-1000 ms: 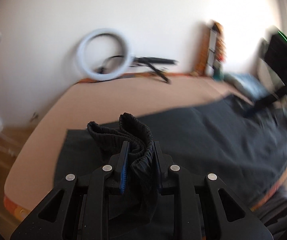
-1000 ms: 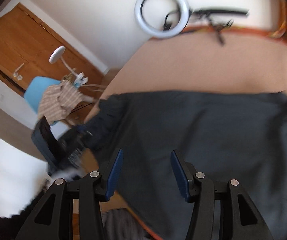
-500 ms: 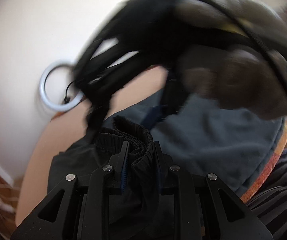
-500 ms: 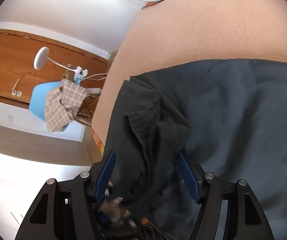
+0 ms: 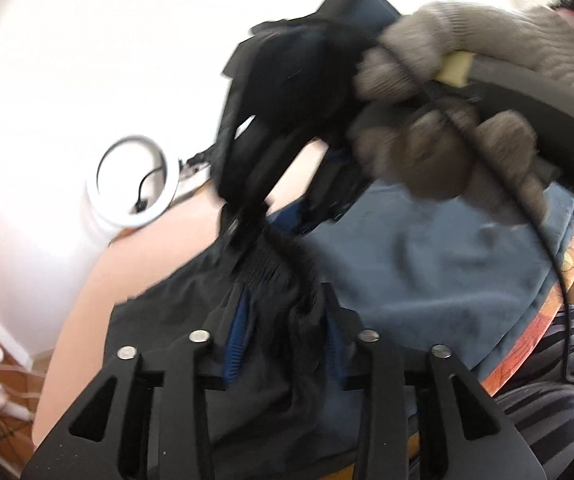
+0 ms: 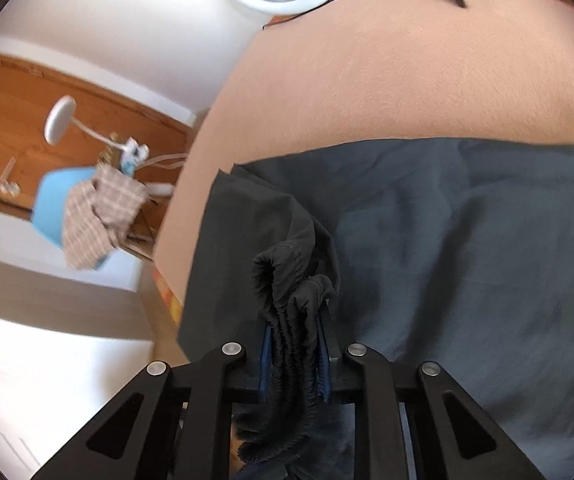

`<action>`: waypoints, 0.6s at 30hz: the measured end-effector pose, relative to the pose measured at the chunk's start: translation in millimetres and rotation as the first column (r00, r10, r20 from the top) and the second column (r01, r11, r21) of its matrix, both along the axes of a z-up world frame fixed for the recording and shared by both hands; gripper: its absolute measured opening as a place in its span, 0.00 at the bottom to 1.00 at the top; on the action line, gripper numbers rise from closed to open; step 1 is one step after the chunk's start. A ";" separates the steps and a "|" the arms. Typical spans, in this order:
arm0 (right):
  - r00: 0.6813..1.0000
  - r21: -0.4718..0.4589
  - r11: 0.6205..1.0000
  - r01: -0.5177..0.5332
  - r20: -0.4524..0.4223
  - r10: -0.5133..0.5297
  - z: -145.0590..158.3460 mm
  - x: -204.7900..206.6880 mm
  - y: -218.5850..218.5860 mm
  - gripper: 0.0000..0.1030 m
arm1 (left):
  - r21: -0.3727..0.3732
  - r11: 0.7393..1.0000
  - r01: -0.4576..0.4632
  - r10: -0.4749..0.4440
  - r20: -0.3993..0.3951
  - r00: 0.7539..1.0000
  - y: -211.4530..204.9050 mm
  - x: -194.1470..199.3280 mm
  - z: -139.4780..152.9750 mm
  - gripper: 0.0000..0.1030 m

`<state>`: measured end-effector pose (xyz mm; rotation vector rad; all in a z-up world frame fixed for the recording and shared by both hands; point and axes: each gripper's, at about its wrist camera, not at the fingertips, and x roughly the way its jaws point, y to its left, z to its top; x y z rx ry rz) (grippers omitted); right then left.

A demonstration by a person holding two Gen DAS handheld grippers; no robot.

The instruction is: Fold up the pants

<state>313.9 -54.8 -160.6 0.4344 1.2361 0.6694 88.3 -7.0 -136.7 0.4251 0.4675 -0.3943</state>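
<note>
The dark pants lie spread on the peach bench. Their bunched waistband is pinched in the right hand-held gripper, whose jaws have just closed. The left hand-held gripper has just loosened, with cloth between its parted jaws.

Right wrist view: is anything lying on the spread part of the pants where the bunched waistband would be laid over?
Nothing visible does. The right tool grips the bunched waistband, and the spread dark pants beyond it lie bare on the peach bed cover.
</note>
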 end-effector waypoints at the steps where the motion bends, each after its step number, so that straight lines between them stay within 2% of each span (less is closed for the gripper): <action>1: 1.000 0.016 1.000 0.004 0.000 -0.004 -1.2 0.1 -3.0 0.17 | -0.008 1.000 -0.009 0.009 -0.014 1.000 2.6 2.6 -1.2 0.35; 3: 1.000 0.024 1.000 0.011 0.002 -0.011 -1.7 -0.2 -6.7 0.17 | -0.038 0.999 -0.017 0.016 -0.043 0.999 8.6 7.9 -2.5 0.35; 5: 1.000 0.039 0.999 0.012 0.003 -0.012 -3.1 -0.2 -9.3 0.17 | -0.062 0.998 -0.007 0.003 -0.060 0.998 11.4 13.9 -1.2 0.29; 6: 1.000 0.039 0.999 0.016 0.003 -0.016 -3.6 -0.6 -12.5 0.18 | -0.067 0.998 -0.001 -0.003 -0.060 0.998 10.5 15.7 0.3 0.22; 7: 1.000 0.039 0.999 0.025 0.003 -0.025 -3.9 -0.7 -13.9 0.21 | -0.068 0.998 0.006 -0.010 -0.058 0.998 9.5 18.5 2.3 0.20; 8: 0.999 0.034 0.999 0.036 0.000 -0.036 -4.6 -1.3 -19.7 0.28 | -0.064 0.998 0.020 -0.023 -0.049 0.999 6.4 6.6 1.8 0.19; 9: 0.998 0.017 0.998 0.056 -0.018 -0.055 -6.1 -1.6 -23.9 0.45 | -0.056 0.998 0.027 -0.030 -0.045 0.999 4.7 5.3 2.9 0.18; 11: 0.996 -0.021 0.997 0.077 -0.050 -0.078 -8.5 -3.3 -28.6 0.61 | -0.043 0.998 0.045 -0.047 -0.043 0.998 0.2 3.9 2.3 0.18; 13: 0.995 -0.022 0.997 0.073 -0.062 -0.074 -8.8 -8.0 -30.7 0.62 | -0.042 0.998 0.050 -0.052 -0.043 0.998 -1.3 3.7 2.8 0.18; 16: 0.994 0.031 0.998 0.062 -0.088 -0.059 -11.0 -13.5 -32.8 0.59 | -0.046 0.997 0.060 -0.062 -0.046 0.997 -3.2 5.5 2.3 0.18; 17: 0.995 0.037 0.998 0.059 -0.088 -0.055 -11.5 -14.4 -32.0 0.54 | -0.041 0.997 0.066 -0.067 -0.047 0.997 -6.2 4.3 2.1 0.18; 18: 0.995 0.039 0.998 0.053 -0.084 -0.050 -11.3 -15.2 -30.4 0.42 | -0.037 0.997 0.071 -0.073 -0.048 0.996 -8.6 4.0 2.3 0.18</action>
